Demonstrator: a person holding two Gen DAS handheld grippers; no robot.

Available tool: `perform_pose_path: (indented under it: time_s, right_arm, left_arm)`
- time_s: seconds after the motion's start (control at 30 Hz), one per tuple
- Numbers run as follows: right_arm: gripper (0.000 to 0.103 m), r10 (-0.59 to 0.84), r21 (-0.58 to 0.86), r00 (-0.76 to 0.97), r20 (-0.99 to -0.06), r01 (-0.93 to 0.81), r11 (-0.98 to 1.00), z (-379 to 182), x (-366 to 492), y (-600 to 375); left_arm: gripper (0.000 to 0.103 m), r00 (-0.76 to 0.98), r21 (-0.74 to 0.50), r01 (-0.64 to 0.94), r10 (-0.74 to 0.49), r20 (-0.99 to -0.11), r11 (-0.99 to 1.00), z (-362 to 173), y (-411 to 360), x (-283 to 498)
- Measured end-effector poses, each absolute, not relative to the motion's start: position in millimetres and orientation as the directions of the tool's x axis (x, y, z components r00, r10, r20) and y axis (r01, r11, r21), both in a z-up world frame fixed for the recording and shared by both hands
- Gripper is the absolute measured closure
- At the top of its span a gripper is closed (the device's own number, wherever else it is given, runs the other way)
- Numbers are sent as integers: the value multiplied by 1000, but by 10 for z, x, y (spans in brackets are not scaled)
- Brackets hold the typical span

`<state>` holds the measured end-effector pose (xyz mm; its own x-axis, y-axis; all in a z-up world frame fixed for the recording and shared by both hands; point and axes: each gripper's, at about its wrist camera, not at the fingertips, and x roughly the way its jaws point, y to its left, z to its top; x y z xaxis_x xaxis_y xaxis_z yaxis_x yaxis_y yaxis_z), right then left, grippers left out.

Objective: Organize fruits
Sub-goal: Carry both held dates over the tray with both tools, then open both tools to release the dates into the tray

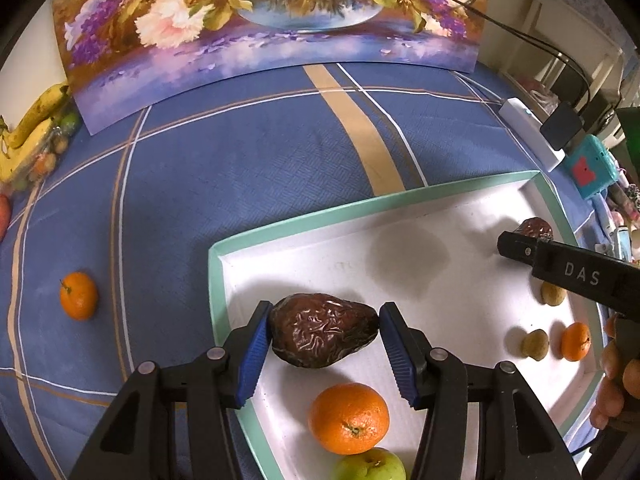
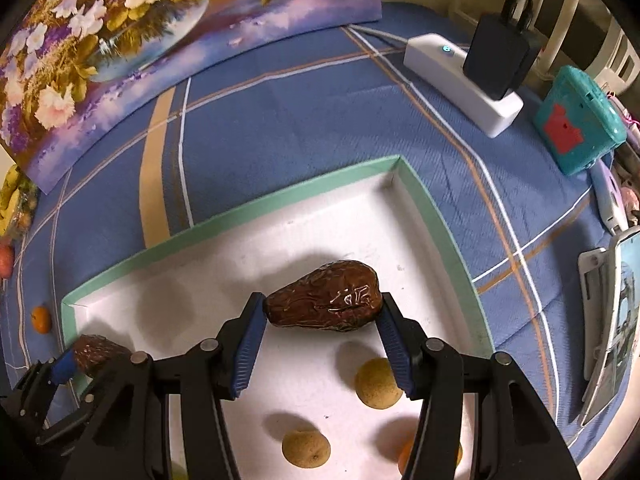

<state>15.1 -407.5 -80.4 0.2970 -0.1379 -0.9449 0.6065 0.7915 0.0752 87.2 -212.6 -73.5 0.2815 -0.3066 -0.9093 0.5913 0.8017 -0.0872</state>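
Note:
My left gripper [image 1: 326,312] is shut on a dark brown wrinkled fruit [image 1: 324,336], its blue pads pressing both ends, over the near left corner of the white tray [image 1: 400,196] with the mint-green rim. My right gripper [image 2: 322,300] is shut on a second brown fruit [image 2: 324,300] over the tray's [image 2: 248,216] far right part. Each wrist view shows the other gripper at its edge: the right gripper [image 1: 516,246] with its fruit [image 1: 536,227], and the left gripper [image 2: 66,360] with its fruit [image 2: 100,350].
In the tray lie an orange [image 1: 348,418], a green apple [image 1: 370,466], a small mandarin [image 1: 576,342] and two tan round fruits [image 2: 378,384] [image 2: 306,448]. A mandarin [image 1: 79,295] sits on the blue cloth, bananas [image 1: 28,128] far left. A power strip [image 2: 460,80], teal box [image 2: 576,120] and phone [image 2: 612,320] stand on the right.

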Motion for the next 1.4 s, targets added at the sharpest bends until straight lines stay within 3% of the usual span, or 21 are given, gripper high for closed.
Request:
perform_pose_path:
  time_s: [0.7, 1.4]
  right_arm:
    - [45, -167, 22, 266, -949, 588, 809, -813, 186, -4007]
    - [45, -270, 8, 383, -883, 588, 809, 5, -18, -3980]
  left_arm:
    - [43, 259, -90, 587, -291, -921, 805, -718, -2139, 894]
    - [40, 308, -155, 564, -381, -872, 811, -141, -1891, 927]
